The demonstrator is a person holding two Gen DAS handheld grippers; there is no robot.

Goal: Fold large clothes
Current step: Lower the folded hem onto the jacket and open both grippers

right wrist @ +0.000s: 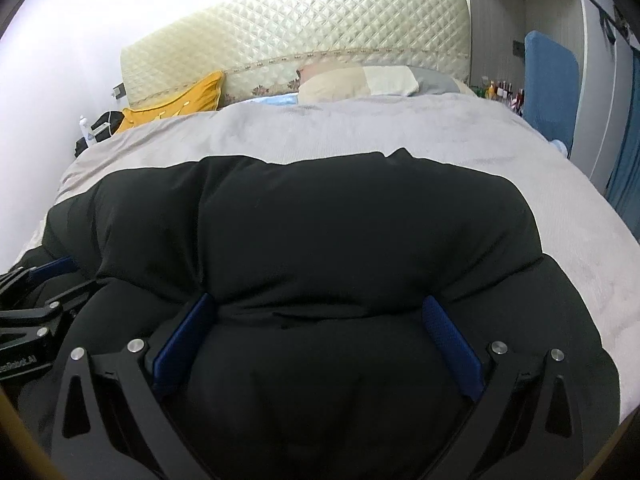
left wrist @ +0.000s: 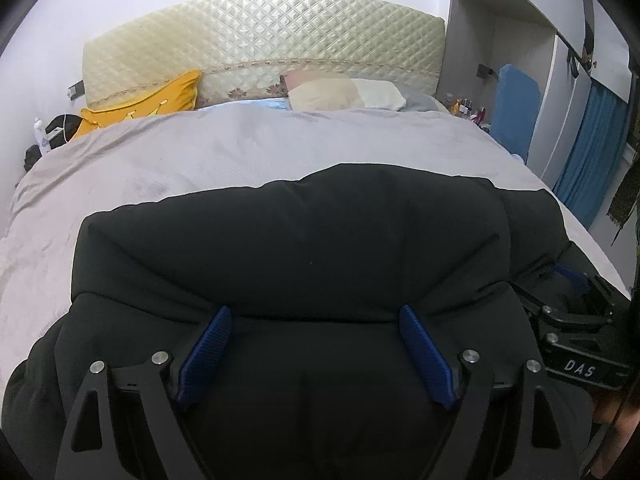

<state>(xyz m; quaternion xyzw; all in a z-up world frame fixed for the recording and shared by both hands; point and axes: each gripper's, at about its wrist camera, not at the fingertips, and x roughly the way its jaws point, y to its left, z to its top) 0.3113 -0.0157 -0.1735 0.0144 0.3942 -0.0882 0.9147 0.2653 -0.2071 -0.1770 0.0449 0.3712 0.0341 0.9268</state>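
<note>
A bulky black padded jacket (left wrist: pixel 300 248) lies folded on the grey bedspread (left wrist: pixel 180 152); it also shows in the right wrist view (right wrist: pixel 320 232). My left gripper (left wrist: pixel 316 312) is open, its blue fingers (left wrist: pixel 208 344) spread wide, with a thick roll of the jacket bulging between them. My right gripper (right wrist: pixel 320 304) is open in the same way, blue fingers (right wrist: pixel 452 340) wide apart around the jacket's near fold. The two grippers sit side by side: the right one shows at the left view's right edge (left wrist: pixel 576 296), the left one at the right view's left edge (right wrist: pixel 36 296).
A quilted cream headboard (left wrist: pixel 264 40) stands at the back with a yellow pillow (left wrist: pixel 152 104) and pale pillows (left wrist: pixel 344 94). A blue padded panel (left wrist: pixel 516 108) and blue curtain (left wrist: pixel 592 148) are to the right. Small bottles crowd the bedside (left wrist: pixel 466 108).
</note>
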